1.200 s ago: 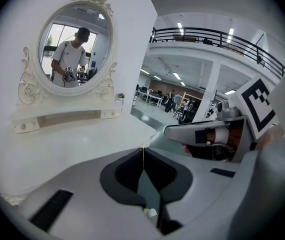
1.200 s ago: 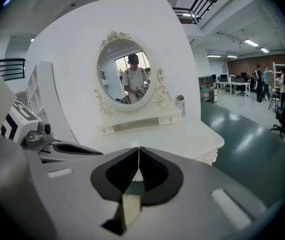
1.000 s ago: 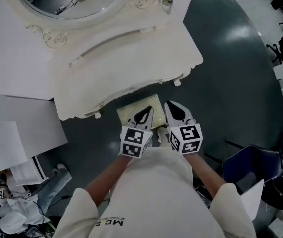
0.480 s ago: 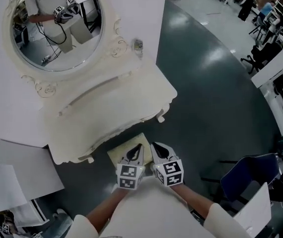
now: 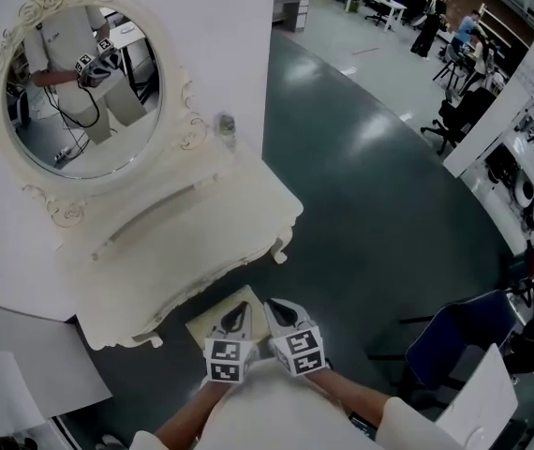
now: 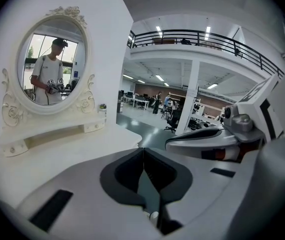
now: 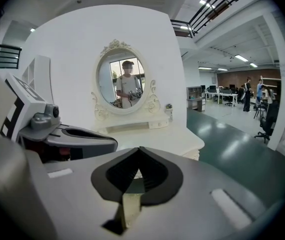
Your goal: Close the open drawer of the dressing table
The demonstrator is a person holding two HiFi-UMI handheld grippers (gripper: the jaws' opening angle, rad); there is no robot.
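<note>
A glossy dark grey-green floor [image 5: 389, 204] fills the right side of the head view, running back into an open workshop with desks and distant people. A plain white wall [image 5: 220, 26] stands at the left. Against it sits a cream dressing table [image 5: 183, 251] with a curved, carved front edge and a low shelf along its back. Above the shelf hangs an oval mirror [image 5: 80, 92] in an ornate cream frame. Its glass reflects a person in a white shirt holding both grippers at chest height.

The drawer [image 5: 207, 326] is still pulled out. It juts from under the middle of the table's front edge, toward the person, as a pale yellowish rectangle. A dark blue chair [image 5: 454, 345] stands well apart at the lower right.

The left gripper [image 5: 240, 309] and the right gripper [image 5: 277, 311] are held side by side, close together, over the drawer's near end, pointing at the table. Whether either one touches the drawer cannot be told. In each gripper view the two black pads meet at their tips, so both pairs of jaws are clenched with nothing between them.

A small bottle [image 5: 225, 125] stands on the right end of the shelf, beside the mirror frame.
</note>
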